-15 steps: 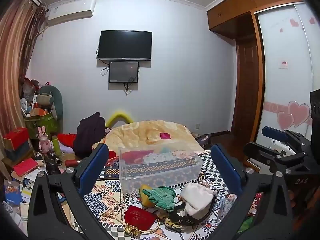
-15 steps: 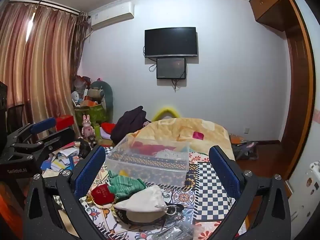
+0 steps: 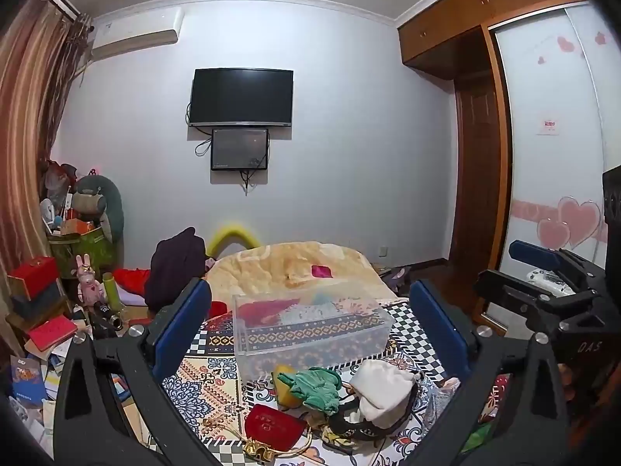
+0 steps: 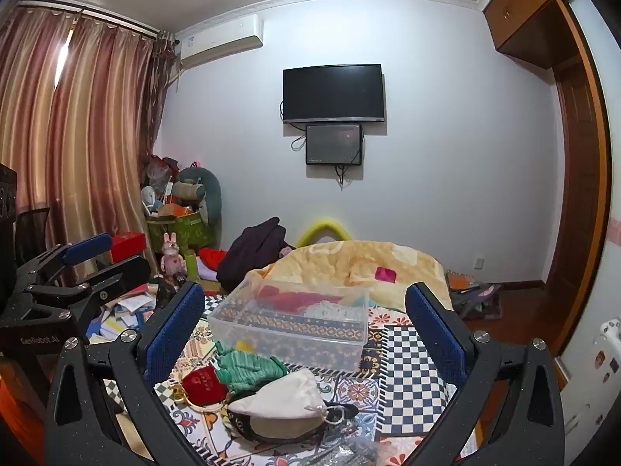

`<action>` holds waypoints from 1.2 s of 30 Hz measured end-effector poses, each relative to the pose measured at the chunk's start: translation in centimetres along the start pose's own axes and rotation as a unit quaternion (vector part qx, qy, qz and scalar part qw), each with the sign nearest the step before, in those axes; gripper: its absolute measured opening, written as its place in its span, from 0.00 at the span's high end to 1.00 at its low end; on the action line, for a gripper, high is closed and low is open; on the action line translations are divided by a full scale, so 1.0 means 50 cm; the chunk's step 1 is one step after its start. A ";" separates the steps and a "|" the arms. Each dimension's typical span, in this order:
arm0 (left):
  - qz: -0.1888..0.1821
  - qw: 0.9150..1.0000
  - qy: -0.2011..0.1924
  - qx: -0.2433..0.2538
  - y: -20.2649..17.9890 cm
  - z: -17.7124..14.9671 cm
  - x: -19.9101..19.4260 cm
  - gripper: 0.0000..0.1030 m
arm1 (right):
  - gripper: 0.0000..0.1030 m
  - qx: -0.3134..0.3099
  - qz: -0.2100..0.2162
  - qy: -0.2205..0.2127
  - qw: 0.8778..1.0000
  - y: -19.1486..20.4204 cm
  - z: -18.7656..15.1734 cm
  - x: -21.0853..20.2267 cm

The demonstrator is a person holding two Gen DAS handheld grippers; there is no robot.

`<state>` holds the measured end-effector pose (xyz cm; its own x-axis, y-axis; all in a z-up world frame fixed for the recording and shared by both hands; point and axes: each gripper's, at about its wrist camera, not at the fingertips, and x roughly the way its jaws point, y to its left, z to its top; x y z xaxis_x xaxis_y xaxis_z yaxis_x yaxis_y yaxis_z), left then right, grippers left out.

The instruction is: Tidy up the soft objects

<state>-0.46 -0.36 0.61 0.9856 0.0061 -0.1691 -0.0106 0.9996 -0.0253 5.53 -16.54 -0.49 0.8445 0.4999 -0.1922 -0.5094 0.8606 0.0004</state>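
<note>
A clear plastic bin stands on the patterned bedspread with red and pale cloth inside. In front of it lies a heap of soft things: a green cloth, a white pouch, a red pouch and a black band. My left gripper is open and empty, held above the heap. My right gripper is open and empty, also above the heap. Each gripper shows at the edge of the other's view.
A yellow blanket is bunched at the far end of the bed. A dark garment lies at its left. Boxes, books and a pink rabbit toy crowd the floor at left. A wardrobe stands at right.
</note>
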 end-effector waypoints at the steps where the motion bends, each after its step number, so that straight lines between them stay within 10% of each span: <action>1: 0.001 1.000 -0.001 0.002 -0.001 -0.002 0.000 0.00 | 0.00 0.000 0.000 0.000 1.000 0.001 0.001 0.001; 36: 0.005 1.000 -0.006 0.003 -0.005 -0.002 -0.014 0.00 | 0.00 0.003 0.007 -0.012 1.000 0.004 0.008 -0.010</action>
<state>-1.15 -0.63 0.62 0.9875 0.0159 -0.1566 -0.0190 0.9997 -0.0179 5.07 -16.58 0.00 0.8414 0.5135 -0.1683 -0.5197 0.8543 0.0088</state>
